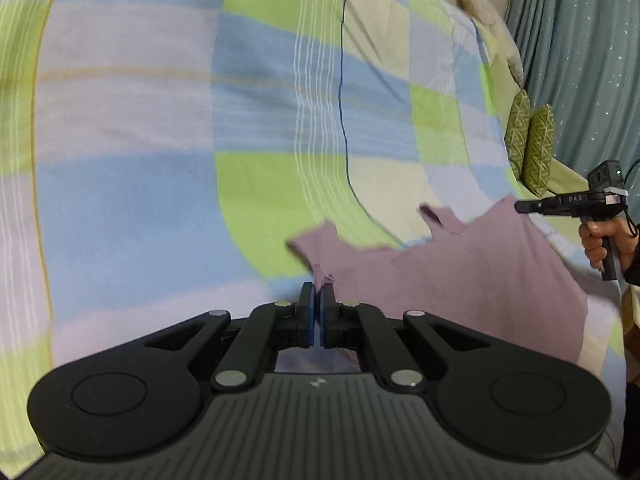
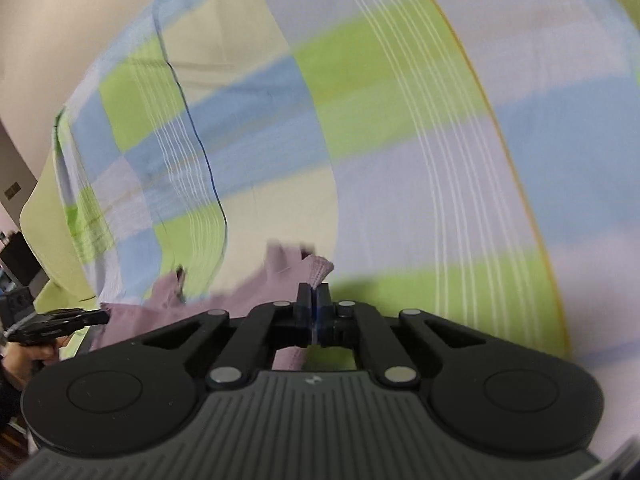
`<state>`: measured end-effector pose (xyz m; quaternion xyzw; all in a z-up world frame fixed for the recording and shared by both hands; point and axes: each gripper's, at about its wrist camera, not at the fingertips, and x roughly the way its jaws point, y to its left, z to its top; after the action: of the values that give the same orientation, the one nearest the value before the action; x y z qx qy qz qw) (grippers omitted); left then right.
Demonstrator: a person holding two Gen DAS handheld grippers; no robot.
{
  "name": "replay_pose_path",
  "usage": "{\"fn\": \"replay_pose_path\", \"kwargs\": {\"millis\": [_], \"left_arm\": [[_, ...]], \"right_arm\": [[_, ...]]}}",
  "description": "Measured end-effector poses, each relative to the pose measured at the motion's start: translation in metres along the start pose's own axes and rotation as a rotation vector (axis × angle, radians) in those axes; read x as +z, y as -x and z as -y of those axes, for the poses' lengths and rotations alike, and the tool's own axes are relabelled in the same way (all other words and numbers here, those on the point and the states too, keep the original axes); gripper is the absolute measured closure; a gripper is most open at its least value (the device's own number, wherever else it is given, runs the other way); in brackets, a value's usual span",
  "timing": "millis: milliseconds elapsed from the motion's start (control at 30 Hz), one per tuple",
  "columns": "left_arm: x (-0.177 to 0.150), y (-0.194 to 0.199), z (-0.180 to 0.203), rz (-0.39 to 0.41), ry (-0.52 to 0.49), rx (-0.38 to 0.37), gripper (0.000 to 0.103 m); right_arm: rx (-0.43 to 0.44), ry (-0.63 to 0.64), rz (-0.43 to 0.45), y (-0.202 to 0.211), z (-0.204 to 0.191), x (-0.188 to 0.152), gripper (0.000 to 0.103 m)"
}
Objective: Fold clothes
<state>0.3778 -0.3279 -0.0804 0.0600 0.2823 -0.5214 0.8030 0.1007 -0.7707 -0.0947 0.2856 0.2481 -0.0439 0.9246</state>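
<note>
A mauve sleeveless top [image 1: 472, 280] hangs stretched between my two grippers above the bed. My left gripper [image 1: 317, 286] is shut on one edge of the top, with cloth bunched between its pads. My right gripper [image 2: 313, 289] is shut on the opposite edge of the top [image 2: 288, 272]. The right gripper also shows in the left wrist view [image 1: 520, 206] at the far right, held in a hand. The left gripper shows in the right wrist view [image 2: 100, 316] at the far left. The straps point away from me.
A checked bedspread [image 1: 160, 140] in green, blue and lilac covers the bed under the top. Two green patterned cushions [image 1: 532, 144] and a pillow [image 1: 488, 20] lie at the headboard side. A teal curtain [image 1: 592, 60] hangs beyond them.
</note>
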Motion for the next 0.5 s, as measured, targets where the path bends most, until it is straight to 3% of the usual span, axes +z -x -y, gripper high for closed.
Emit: {"fn": "replay_pose_path", "kwargs": {"millis": [100, 300, 400, 500], "left_arm": [[0.015, -0.015, -0.010, -0.008, -0.014, 0.015, 0.103], [-0.002, -0.059, -0.029, -0.072, 0.024, 0.034, 0.103], [-0.007, -0.060, -0.031, -0.048, 0.033, 0.035, 0.103], [0.002, -0.051, -0.032, -0.001, 0.026, 0.034, 0.103]], "right_arm": [[-0.016, 0.029, 0.054, -0.010, -0.005, 0.021, 0.102], [-0.089, 0.019, -0.042, -0.064, 0.016, 0.014, 0.102], [-0.099, 0.000, -0.057, -0.073, 0.024, 0.008, 0.102], [-0.078, 0.005, 0.002, -0.063, 0.020, 0.014, 0.102]]}}
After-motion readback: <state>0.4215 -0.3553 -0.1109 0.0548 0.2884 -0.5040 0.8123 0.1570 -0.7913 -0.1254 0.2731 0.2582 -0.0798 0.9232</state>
